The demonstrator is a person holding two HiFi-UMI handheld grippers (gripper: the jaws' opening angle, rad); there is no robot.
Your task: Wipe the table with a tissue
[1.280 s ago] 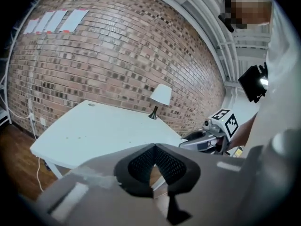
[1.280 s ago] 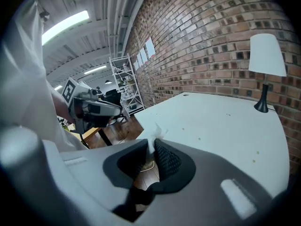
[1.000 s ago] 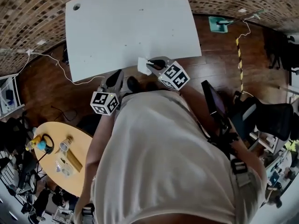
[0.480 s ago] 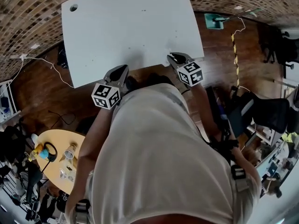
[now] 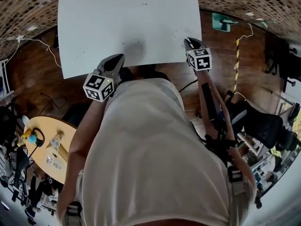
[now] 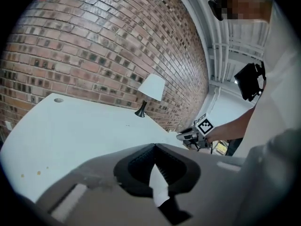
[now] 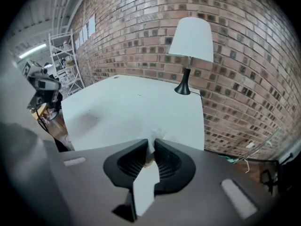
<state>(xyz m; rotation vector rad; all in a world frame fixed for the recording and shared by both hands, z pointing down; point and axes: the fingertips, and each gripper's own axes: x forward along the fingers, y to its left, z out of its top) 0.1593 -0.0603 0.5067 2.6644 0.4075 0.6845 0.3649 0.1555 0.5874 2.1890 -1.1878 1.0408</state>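
Observation:
The white table (image 5: 127,18) fills the top of the head view. My right gripper (image 5: 190,42) is at the table's near right corner, shut on a small white tissue (image 7: 156,135) whose crumpled edge pokes out past the tips in the right gripper view (image 7: 151,147). From the head camera the tissue is hidden by the gripper. My left gripper (image 5: 117,59) hovers at the near edge left of centre, its jaws shut and holding nothing (image 6: 154,147). The left gripper view also catches the right gripper (image 6: 193,135) off to the right.
A lamp (image 7: 190,51) with a white shade stands at the table's far edge by the brick wall. On the floor are a white cable (image 5: 28,46), a round wooden side table (image 5: 51,145) with small items, and a chair (image 5: 263,126) at the right.
The right gripper has swept to the right along the table's near edge, carrying the tissue to the corner. The left gripper has drifted a little left.

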